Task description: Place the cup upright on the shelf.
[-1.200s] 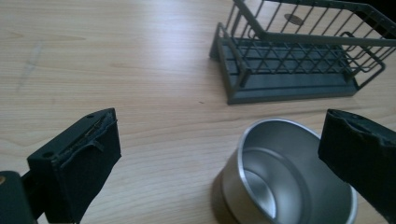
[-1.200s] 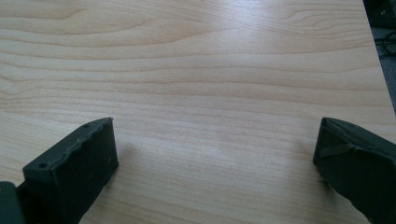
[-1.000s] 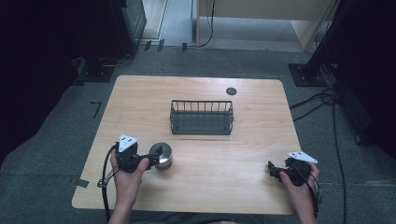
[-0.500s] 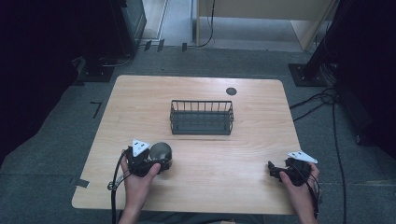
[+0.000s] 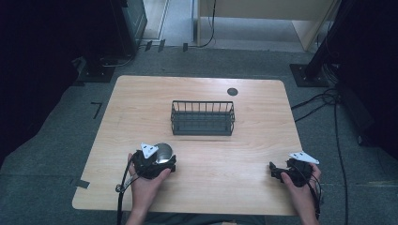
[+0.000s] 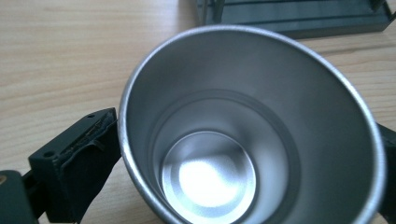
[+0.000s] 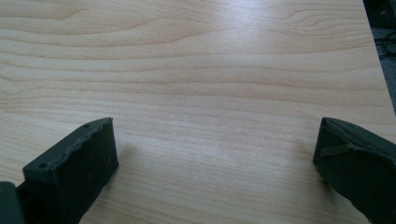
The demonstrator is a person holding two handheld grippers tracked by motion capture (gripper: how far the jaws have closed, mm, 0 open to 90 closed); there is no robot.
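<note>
At the near left of the pale wooden bench [image 5: 244, 93], the left tool [image 5: 157, 164] has its black jaws set on either side of a shiny round steel cup [image 6: 252, 140], touching its wall, the cup upright with its mouth open. Beyond it, at mid-bench, stands a dark wire basket [image 5: 202, 117], apart from the cup. At the near right, the right tool [image 7: 215, 172] rests with jaws spread wide over bare wood.
</note>
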